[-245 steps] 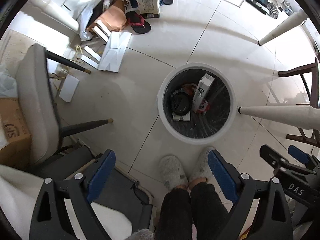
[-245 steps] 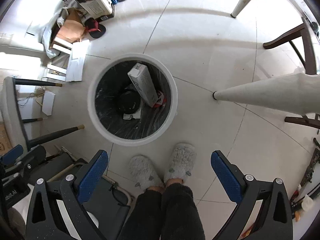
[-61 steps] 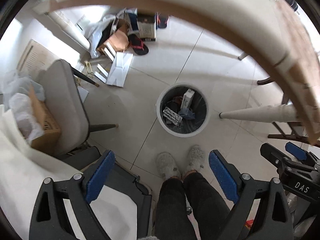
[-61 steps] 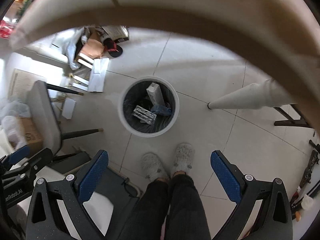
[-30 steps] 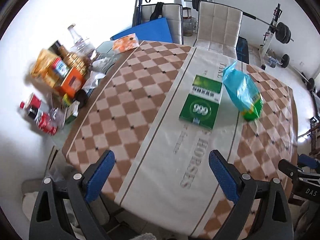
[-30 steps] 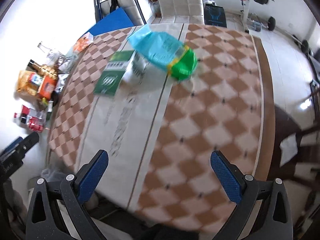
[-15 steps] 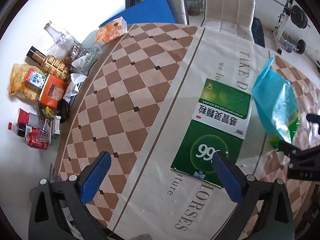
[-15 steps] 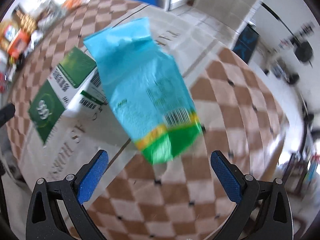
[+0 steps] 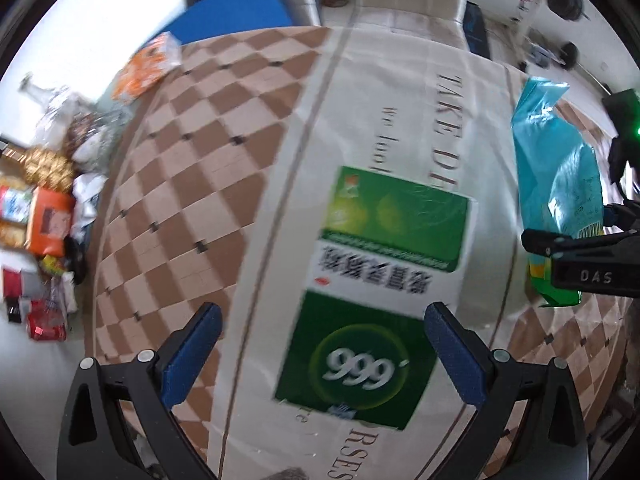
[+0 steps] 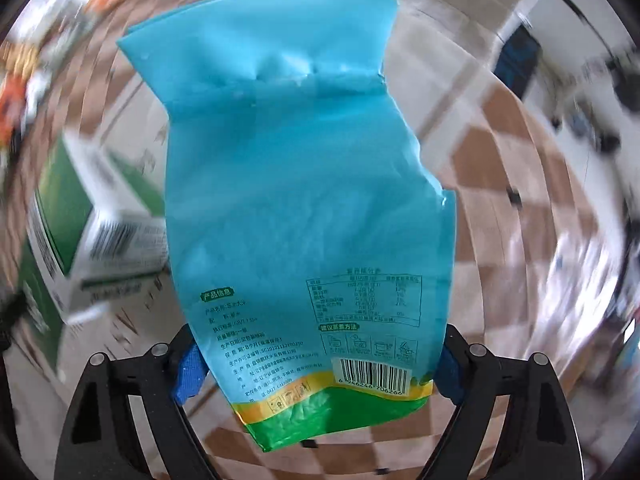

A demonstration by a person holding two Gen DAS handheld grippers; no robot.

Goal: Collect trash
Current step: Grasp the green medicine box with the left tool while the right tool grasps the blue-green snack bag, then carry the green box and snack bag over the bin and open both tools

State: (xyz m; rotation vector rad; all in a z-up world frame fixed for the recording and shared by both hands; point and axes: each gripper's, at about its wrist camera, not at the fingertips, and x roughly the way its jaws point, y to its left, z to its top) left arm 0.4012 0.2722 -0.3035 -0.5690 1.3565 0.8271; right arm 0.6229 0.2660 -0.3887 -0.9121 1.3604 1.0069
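Holding my right gripper [image 10: 316, 364] around the lower part of the blue and green bag [image 10: 304, 208], I am seeing its fingers [image 10: 190, 372] standing at the two side edges of the bag, near the barcode, but I cannot tell whether the pads are really pressing it or only touching it. The bag is looking thin and soft, so I am judging that it can fold or slide out between the pads if I am closing on the loose edge and not on the thicker bottom. My left gripper [image 9: 324, 356] is hanging with its fingers [image 9: 192, 354] wide apart over the near end of the green box [image 9: 376, 296], which is lying flat on the checkered tablecloth [image 9: 192, 184]. The box is looking nearly as wide as the gap between these fingers, so I am thinking that one pad can land on top of the box and push it across the cloth, and not take it. In the left view the bag is standing just beside the box, at its right side, so the two grippers are working very near to each other and can collide. Farther away, at the left edge of the table, bottles and packets [image 9: 44, 216] are standing, well apart from my fingers. Both views are blurred, so my aim can be wrong.
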